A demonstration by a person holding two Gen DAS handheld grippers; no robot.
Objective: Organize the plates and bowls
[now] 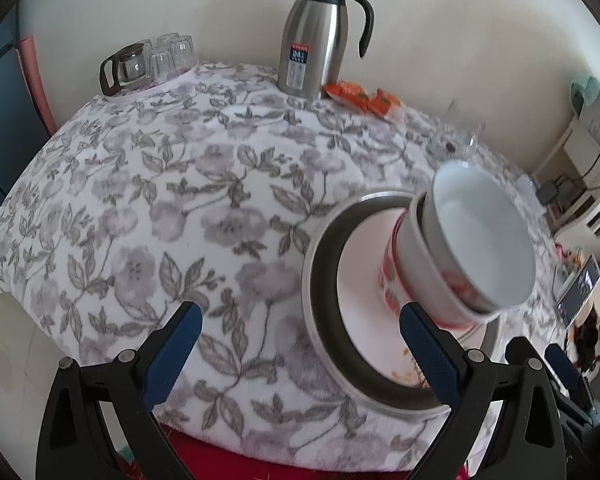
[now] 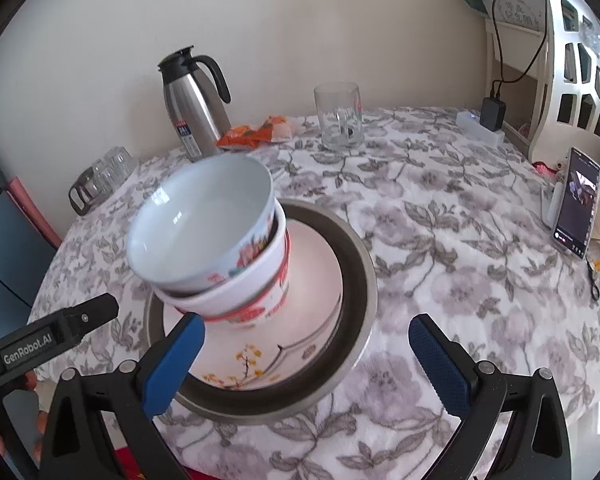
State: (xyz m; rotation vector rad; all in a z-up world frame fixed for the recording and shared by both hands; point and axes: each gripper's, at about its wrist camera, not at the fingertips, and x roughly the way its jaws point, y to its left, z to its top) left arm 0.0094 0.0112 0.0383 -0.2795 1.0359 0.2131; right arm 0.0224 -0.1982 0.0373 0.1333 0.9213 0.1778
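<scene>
Both claws stand spread with nothing between their blue pads: the left gripper over the near table edge, the right gripper beside it. Just ahead, on the round table in a grey-and-white floral cloth, lies a steel-rimmed dark round tray holding a white plate with a yellow-flower branch. On the plate stand 2 nested white bowls with red patterns, the upper one tilted. Farther back are a clear glass mug, an orange snack packet, a stainless steel jug with a black handle and some clear drinking glasses.
</scene>
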